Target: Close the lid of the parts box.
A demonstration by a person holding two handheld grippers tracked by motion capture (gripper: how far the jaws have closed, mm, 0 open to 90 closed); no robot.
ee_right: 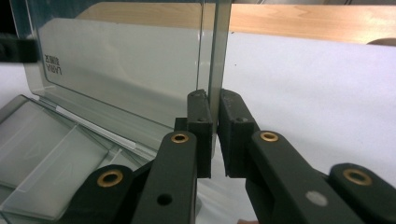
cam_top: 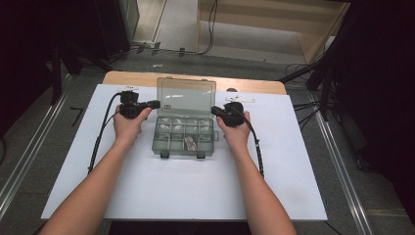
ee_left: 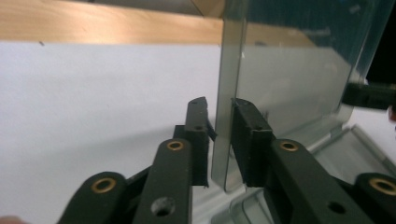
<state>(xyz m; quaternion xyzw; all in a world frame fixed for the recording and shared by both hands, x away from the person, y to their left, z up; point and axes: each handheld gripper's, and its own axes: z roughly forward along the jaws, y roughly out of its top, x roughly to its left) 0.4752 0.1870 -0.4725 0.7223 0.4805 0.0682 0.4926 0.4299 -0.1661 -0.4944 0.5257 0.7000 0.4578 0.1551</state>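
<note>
Clear smoky plastic compartment box [cam_top: 183, 137] sits mid-table [cam_top: 293, 186], its hinged transparent lid [cam_top: 186, 97] upright, long axis running left to right. Left gripper [ee_left: 219, 140] straddles the lid's left edge with a slight gap; right gripper [ee_right: 215, 135] pinches its right edge, both equally near

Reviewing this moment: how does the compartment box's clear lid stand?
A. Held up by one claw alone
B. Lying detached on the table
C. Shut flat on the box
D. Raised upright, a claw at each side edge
D: the lid stands upright behind the box, with the left claw astride its one side edge and the right claw pinching the other.
</note>
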